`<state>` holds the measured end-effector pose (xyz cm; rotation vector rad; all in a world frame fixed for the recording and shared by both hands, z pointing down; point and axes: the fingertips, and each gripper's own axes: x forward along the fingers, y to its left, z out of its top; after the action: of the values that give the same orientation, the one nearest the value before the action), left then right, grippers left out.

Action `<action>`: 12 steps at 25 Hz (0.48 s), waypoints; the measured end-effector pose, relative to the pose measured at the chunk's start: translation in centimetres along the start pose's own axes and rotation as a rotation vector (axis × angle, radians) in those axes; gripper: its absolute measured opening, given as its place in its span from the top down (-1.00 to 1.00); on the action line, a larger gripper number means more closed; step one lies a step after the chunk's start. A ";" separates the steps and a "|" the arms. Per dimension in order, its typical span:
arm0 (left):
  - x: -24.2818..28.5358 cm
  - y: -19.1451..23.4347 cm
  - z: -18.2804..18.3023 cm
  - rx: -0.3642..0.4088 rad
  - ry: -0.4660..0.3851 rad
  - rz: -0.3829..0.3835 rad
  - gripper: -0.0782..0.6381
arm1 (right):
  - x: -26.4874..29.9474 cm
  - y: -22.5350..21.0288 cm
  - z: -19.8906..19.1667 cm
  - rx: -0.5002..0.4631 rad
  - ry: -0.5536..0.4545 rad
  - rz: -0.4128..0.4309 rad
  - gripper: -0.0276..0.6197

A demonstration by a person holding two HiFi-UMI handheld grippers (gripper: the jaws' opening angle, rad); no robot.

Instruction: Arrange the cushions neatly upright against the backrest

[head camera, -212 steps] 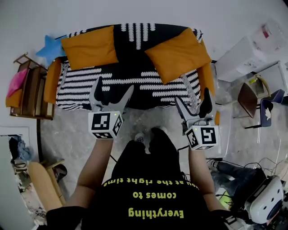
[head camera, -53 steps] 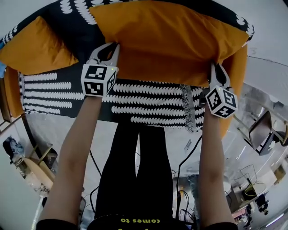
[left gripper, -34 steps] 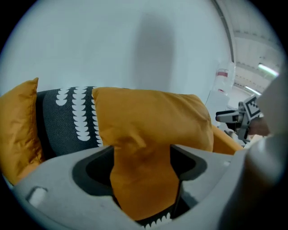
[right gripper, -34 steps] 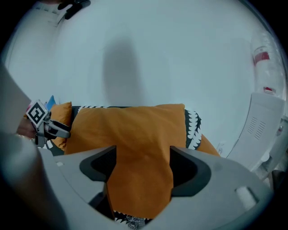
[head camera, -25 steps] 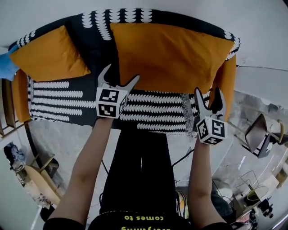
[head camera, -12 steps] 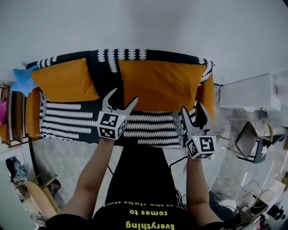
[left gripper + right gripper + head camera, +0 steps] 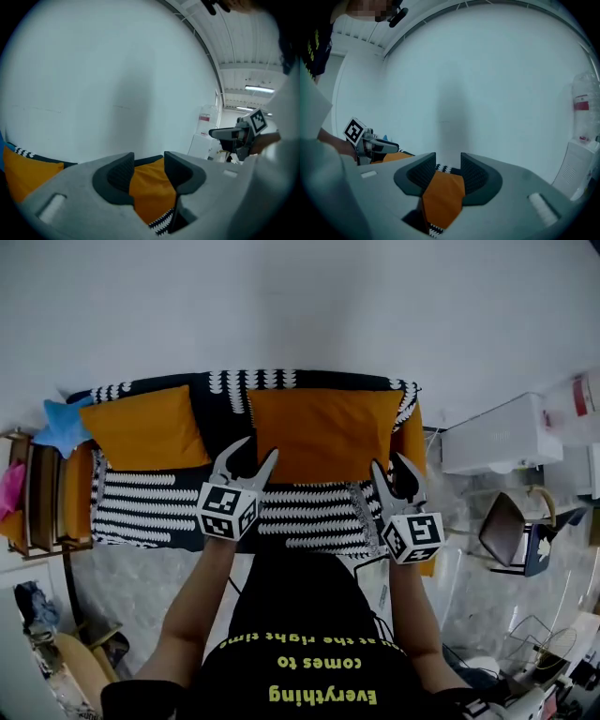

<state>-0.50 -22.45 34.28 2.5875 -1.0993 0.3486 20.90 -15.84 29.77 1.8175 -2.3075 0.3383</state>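
left claw (image 7: 260, 452): held up in front of the sofa, touching nothing. Jaws part-spread, have just been closing, nothing between them. Orange fabric shows only far beyond the gap.
right claw (image 7: 389, 465): same. Jaws part-spread, have just been closing, empty. Roughly level with the left one.
large orange fabric cushion (image 7: 323, 432): stands upright on the seat with its back against the black-and-white patterned sofa backrest (image 7: 230, 390). It sits on the sofa's right half, just beside the orange armrest (image 7: 412, 437).
smaller orange fabric cushion (image 7: 145, 427): upright against the backrest on the left half, well apart from the large one. Looks slightly skewed, though that may be lens distortion.
blue star-shaped cushion (image 7: 62, 424): at the sofa's left end. Cannot tell whether it rests on the arm or behind it.
handling (judged): both orange cushions look soft, light and stuffed. The filling compresses and sags, so a single-point hold would let one fold and swing. Not fragile. The woven cover should give the pads fair friction.
grip point (judged): take the two top corners or the side seams, one claw each, so the cushion hangs flat. Bite deep enough to catch filling, not just loose cover.
task state (judged): both orange cushions look placed. What may remain is squaring the smaller one and dealing with the star.
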 end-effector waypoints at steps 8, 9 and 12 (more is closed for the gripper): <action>-1.8 0.0 0.5 -0.021 -0.013 0.004 0.43 | -0.1 1.4 2.1 -0.030 -0.013 0.030 0.65; -1.9 -0.1 0.9 -0.013 -0.023 0.010 0.50 | -0.1 1.5 2.5 -0.037 -0.022 0.035 0.68; -2.1 -0.4 1.7 0.017 -0.047 0.027 0.65 | -0.1 1.2 3.7 -0.061 -0.046 0.024 0.71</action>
<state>-1.47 -21.45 31.89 2.6106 -1.1527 0.3059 19.69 -16.55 26.11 1.7881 -2.3447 0.2298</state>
